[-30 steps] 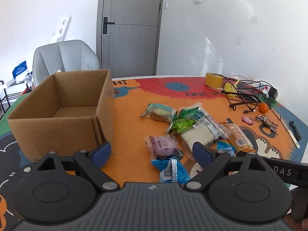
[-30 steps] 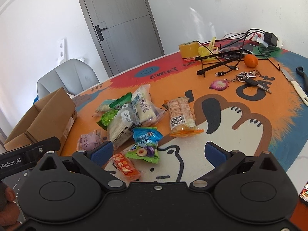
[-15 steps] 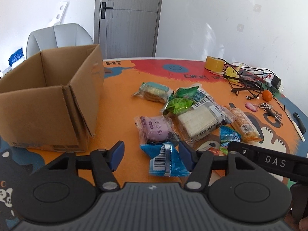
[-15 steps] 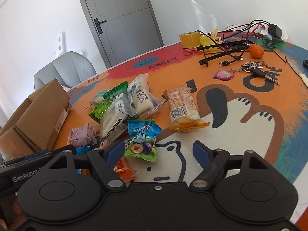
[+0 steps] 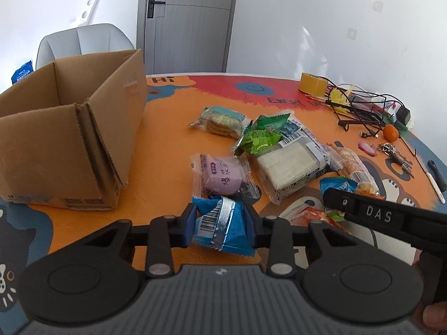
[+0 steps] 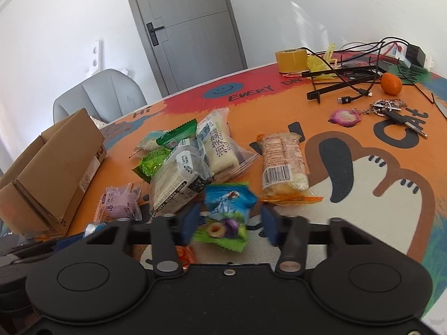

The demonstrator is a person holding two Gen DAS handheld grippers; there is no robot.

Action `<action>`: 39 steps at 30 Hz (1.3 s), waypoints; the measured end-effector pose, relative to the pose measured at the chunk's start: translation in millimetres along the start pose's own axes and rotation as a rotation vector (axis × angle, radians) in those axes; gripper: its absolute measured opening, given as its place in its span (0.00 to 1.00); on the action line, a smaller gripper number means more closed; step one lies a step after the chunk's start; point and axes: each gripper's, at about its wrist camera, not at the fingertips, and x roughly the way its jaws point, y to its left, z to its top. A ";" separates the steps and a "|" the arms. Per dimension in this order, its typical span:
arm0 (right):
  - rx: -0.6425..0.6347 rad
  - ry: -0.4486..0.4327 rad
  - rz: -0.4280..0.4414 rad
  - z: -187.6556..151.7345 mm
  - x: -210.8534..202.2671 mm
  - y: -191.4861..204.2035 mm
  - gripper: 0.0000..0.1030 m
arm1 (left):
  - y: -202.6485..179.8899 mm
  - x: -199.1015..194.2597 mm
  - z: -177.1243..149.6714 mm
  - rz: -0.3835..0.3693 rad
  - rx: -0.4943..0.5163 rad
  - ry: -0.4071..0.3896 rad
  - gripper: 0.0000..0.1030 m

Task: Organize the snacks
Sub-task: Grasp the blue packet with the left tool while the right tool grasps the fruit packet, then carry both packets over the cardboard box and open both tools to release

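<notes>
My left gripper [image 5: 222, 224] is shut on a blue snack packet [image 5: 223, 227] with a barcode, low over the mat. An open cardboard box [image 5: 67, 136] stands to its left. My right gripper [image 6: 229, 224] has its jaws around a blue-and-green plum snack packet [image 6: 227, 215], with a small gap on the right side. A pile of snacks lies ahead: a purple packet [image 5: 222, 177], a white cake pack [image 5: 290, 164], green packets [image 5: 259, 139], a cracker pack [image 5: 220, 120] and an orange-trimmed pack [image 6: 283, 164].
A tape roll [image 5: 313, 86], tangled cables [image 5: 360, 106], a tangerine [image 6: 391, 83], keys [image 6: 391, 111] and a knife [image 5: 435, 178] lie at the far right of the round table. A grey chair [image 5: 83, 42] stands behind the box.
Both grippers moved down and forward to the snacks and narrowed. The left closed on the blue packet; the right closed in around the plum packet.
</notes>
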 end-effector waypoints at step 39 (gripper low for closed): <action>-0.049 -0.117 0.145 21.3 -61.8 67.9 0.30 | 42.4 -107.1 28.9 0.033 -0.049 -0.273 0.28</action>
